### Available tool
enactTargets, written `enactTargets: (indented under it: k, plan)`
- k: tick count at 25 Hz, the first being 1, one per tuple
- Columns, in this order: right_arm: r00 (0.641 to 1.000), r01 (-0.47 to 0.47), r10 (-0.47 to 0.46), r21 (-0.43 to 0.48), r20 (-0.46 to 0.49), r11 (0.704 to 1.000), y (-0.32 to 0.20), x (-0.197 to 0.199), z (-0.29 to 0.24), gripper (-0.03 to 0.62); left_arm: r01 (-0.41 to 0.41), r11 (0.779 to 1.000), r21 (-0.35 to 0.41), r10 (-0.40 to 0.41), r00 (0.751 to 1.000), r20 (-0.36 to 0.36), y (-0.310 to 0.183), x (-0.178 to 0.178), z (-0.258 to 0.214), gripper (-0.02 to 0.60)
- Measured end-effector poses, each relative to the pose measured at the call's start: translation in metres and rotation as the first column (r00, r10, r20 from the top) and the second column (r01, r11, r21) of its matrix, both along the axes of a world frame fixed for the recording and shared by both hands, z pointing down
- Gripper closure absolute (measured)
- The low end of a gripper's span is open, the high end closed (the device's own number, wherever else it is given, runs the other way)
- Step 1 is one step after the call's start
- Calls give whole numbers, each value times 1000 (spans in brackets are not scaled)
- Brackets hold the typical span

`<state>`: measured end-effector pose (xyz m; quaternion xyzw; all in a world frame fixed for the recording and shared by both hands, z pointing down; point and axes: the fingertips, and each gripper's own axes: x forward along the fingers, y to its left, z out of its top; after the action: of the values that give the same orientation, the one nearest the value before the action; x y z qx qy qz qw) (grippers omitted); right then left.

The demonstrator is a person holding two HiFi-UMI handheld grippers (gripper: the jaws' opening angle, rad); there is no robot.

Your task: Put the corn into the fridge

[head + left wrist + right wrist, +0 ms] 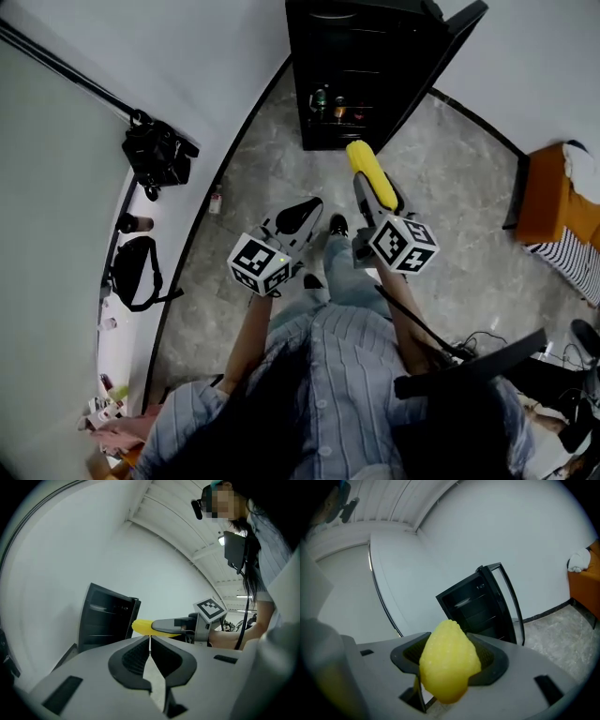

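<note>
White walls, grey marbled stone floor, black skirting, orange seat at right edge, black bags on white ledge at left.

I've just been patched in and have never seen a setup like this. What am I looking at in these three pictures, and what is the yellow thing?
There is no robot arm here. A person holds a hand-operated gripper in each hand, and the marker cubes are part of the grippers. The head view looks down from a camera on the person's head at a stone-patterned floor. The other two views come from cameras riding on the grippers. The right gripper is closed on a yellow corn cob and points toward the black fridge, whose door stands open. The left gripper is shut and empty. A black bag sits by the wall on the left.
</note>
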<state>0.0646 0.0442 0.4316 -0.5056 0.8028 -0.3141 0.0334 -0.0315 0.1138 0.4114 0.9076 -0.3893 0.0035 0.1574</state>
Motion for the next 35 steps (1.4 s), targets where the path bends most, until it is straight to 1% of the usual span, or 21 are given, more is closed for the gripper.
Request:
enactTargets:
  k: [3,8,16,23,28,32,35]
  plan:
    - [1000,-14,14,-25,2,1000,-30,10,5,350,-12,1000,-22,12,1000,3,-35,8,5,575]
    - [1000,-22,22,-61,11,998,-76,23,11,350,-8,999,-34,8,1000,-7,-92,14,0,575]
    - [1000,-11,13,-93,25,996,-139,32,23,350,-1,999,-32,2,1000,27,-162,24,-2,575]
    - [999,-13,20,-133,49,991,-192,37,43,350,11,998,-64,-8,999,47,-202,29,15,575]
    - [999,-7,13,-141,41,990,-227,40,58,350,29,996,-83,-23,997,72,-225,31,25,575]
    - [1000,-7,10,-139,24,990,-251,42,67,350,40,995,-87,-34,997,74,-237,33,27,575]
    - [1000,-11,15,-140,27,990,-264,41,70,350,33,995,-92,-26,996,80,-239,36,31,575]
